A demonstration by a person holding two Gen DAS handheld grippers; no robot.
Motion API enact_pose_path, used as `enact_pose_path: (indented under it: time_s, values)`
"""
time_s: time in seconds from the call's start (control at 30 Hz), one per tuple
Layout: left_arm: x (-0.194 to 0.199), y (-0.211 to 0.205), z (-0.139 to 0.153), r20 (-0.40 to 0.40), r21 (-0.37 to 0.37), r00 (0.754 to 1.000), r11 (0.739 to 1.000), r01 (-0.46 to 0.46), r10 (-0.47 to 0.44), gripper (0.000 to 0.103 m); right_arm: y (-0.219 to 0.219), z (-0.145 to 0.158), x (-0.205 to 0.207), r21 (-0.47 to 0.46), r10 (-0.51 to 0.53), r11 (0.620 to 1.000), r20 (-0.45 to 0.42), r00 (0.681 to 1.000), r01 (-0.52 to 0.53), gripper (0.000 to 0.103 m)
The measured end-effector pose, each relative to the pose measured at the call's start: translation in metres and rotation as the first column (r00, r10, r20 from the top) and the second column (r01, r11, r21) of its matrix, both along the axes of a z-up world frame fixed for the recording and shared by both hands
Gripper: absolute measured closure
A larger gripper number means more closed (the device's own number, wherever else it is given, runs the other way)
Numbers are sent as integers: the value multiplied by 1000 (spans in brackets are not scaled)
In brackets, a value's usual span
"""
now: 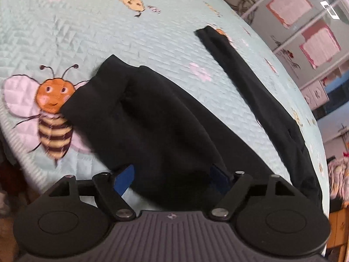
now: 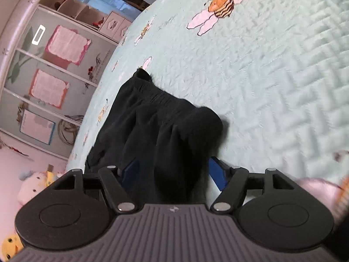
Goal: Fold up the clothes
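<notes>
Black trousers (image 1: pixel 152 118) lie on a bed covered by a pale green quilt (image 1: pixel 109 32) with bee motifs. The left gripper (image 1: pixel 172 181) has its blue fingers (image 1: pixel 125 179) spread wide, with bunched cloth between them; a firm hold cannot be confirmed. The right gripper (image 2: pixel 174 174) likewise straddles gathered fabric near the waistband (image 2: pixel 152 91), fingers (image 2: pixel 216 174) apart.

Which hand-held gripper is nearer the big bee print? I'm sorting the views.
Left. The left hand-held gripper holds black trousers touching the big bee print; the right hand-held gripper shows only a distant bee.
</notes>
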State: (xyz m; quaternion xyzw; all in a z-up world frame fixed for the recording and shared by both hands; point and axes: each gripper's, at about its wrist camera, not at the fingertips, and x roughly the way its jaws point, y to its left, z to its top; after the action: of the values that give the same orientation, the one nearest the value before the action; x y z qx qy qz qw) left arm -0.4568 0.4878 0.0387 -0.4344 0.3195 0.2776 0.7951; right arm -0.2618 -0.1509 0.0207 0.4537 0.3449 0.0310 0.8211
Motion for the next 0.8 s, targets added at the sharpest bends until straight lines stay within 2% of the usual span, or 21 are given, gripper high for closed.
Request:
enact_pose_path:
  time_s: [0.03, 0.07, 0.13, 0.17, 0.2, 0.27, 0.33, 0.4, 0.43, 0.47, 0.5, 0.53, 0.57, 0.6, 0.7, 0.8]
  values:
    - [0, 3, -2, 21, -4, 1000, 1000, -21, 21, 26, -2, -3, 4, 12, -7, 1000, -3, 1000, 8, 33]
    - [0, 6, -3, 42, -9, 998, 999, -42, 42, 31, -5, -6, 8, 25, -15, 1000, -5, 1000, 15, 33]
    - [-3, 6, -5, 45, -14, 997, 998, -54, 55, 60, -10, -12, 16, 49, -30, 998, -11, 999, 30, 43]
    - [-5, 5, -5, 39, -15, 998, 998, -55, 55, 90, -12, -14, 20, 62, -37, 997, -14, 999, 38, 73]
    - [-6, 4, -5, 34, -16, 998, 998, -55, 56, 94, -15, -17, 24, 74, -44, 996, -17, 999, 46, 92]
    - [-18, 2, -5, 29, -27, 997, 998, -64, 65, 94, -20, -23, 32, 98, -59, 993, -24, 998, 61, 94]
    - [-32, -1, -4, 33, -34, 997, 997, -73, 74, 92, -27, -18, 24, 82, -64, 995, -5, 998, 64, 97]
    - [-44, -2, -2, 45, -34, 996, 997, -70, 72, 74, -34, -11, 15, 60, -68, 996, 18, 998, 67, 98]
    - [-47, -2, -2, 53, -37, 996, 997, -67, 69, 68, -38, -8, 10, 49, -70, 996, 29, 997, 68, 98]
    - [-47, -1, -3, 63, -43, 996, 997, -60, 63, 56, -41, -5, 5, 38, -71, 997, 40, 997, 70, 94]
    - [-46, 0, -3, 73, -49, 996, 997, -53, 57, 43, -45, -1, 1, 27, -72, 997, 51, 996, 71, 81]
    - [-43, 2, -4, 76, -53, 996, 998, -46, 50, 39, -45, -3, 3, 30, -70, 997, 38, 997, 68, 73]
    - [-38, 2, -3, 67, -49, 997, 998, -39, 42, 34, -45, -6, 7, 37, -66, 997, 18, 998, 65, 51]
    - [-34, 0, -1, 52, -39, 998, 999, -35, 37, 32, -44, -10, 13, 38, -66, 997, 2, 998, 66, 37]
    - [-25, -6, 5, 3, -18, 1000, 1000, -22, 22, 30, -38, -17, 22, 48, -65, 997, -1, 998, 65, 35]
    - [-36, -10, 5, 2, -44, 999, 998, -38, 38, 28, -31, -17, 24, 65, -47, 997, 24, 999, 45, 39]
